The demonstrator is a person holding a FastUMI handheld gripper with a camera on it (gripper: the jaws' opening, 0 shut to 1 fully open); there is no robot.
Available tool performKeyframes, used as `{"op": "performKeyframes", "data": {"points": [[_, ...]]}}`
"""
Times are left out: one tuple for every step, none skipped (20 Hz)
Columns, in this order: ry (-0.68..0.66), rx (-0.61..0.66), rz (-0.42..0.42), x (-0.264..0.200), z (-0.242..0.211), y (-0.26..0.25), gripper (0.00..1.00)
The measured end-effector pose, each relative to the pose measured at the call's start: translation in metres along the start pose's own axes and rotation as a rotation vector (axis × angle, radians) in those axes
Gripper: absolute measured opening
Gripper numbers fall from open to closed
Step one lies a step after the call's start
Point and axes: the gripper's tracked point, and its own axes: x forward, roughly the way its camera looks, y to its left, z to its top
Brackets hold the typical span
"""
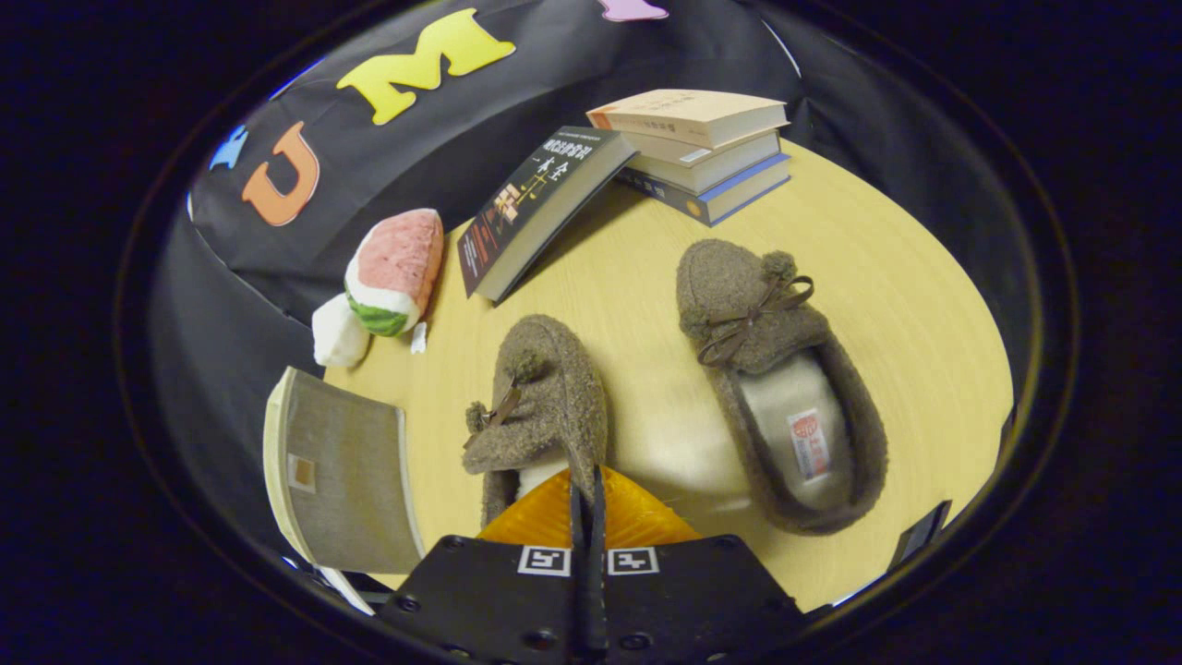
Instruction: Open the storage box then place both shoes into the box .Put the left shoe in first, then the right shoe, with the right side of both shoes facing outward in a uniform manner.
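Observation:
Two fuzzy brown slippers with small bows are on the pale wooden table. The nearer slipper is tipped onto its side, toe pointing away, its white lining showing just ahead of my fingers. My gripper is shut, with both fingers pinching that slipper's rim by the opening. The other slipper lies flat to the right, sole down, its insole and label visible. The grey fabric storage box stands close by on the left of my fingers, and I cannot tell whether its lid is open.
A watermelon-slice plush toy lies beyond the box at the table's far left. A dark book leans on a stack of books at the back. Black cloth walls surround the table.

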Motion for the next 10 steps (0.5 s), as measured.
{"op": "performKeyframes", "data": {"points": [[-0.006, 0.014, 0.007, -0.007, 0.0, 0.007, 0.0], [-0.013, 0.031, 0.014, -0.015, 0.0, 0.016, 0.0], [-0.024, 0.047, 0.024, -0.024, 0.001, 0.026, 0.0], [-0.037, 0.06, 0.034, -0.033, 0.003, 0.037, 0.0], [-0.054, 0.075, 0.046, -0.042, 0.006, 0.051, 0.0], [-0.075, 0.093, 0.057, -0.053, 0.01, 0.065, 0.0], [-0.099, 0.11, 0.07, -0.062, 0.014, 0.082, 0.0], [-0.123, 0.121, 0.084, -0.071, 0.016, 0.1, 0.0], [-0.146, 0.127, 0.099, -0.079, 0.019, 0.119, 0.0], [-0.165, 0.13, 0.116, -0.088, 0.021, 0.138, 0.0]]}}
